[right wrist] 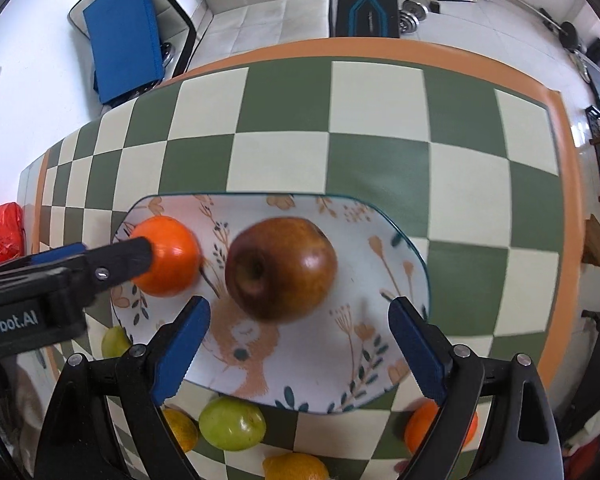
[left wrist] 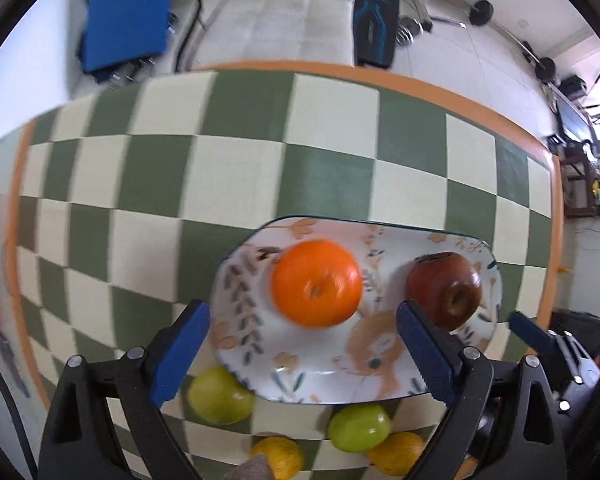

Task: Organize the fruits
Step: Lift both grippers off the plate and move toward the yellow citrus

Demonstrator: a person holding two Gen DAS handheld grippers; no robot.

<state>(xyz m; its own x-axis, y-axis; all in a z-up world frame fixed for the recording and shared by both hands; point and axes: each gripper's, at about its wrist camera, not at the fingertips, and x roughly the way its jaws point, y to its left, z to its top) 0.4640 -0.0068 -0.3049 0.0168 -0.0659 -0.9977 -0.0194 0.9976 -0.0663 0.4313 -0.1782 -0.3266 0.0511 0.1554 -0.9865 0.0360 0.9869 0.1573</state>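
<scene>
Orange (left wrist: 316,283) & red apple (right wrist: 281,268) sit apart on the floral plate (right wrist: 380,360), mid tabletop (right wrist: 340,120). Left gripper (left wrist: 302,350) & right gripper (right wrist: 300,346): fingers spread wide, holding nothing. Green apples (left wrist: 220,396), yellow fruit (left wrist: 278,456) lie toward tabletop's near edge.

Ahead, past the checkered table (right wrist: 284,168), sit a white sofa (right wrist: 260,8), blue cushion (right wrist: 120,36), dumbbells (right wrist: 414,12); red bag (right wrist: 0,236) far left.

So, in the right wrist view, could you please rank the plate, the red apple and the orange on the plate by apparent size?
1. Plate
2. Red apple
3. Orange, though the left tool partly covers it and it lies farther from the camera.
</scene>
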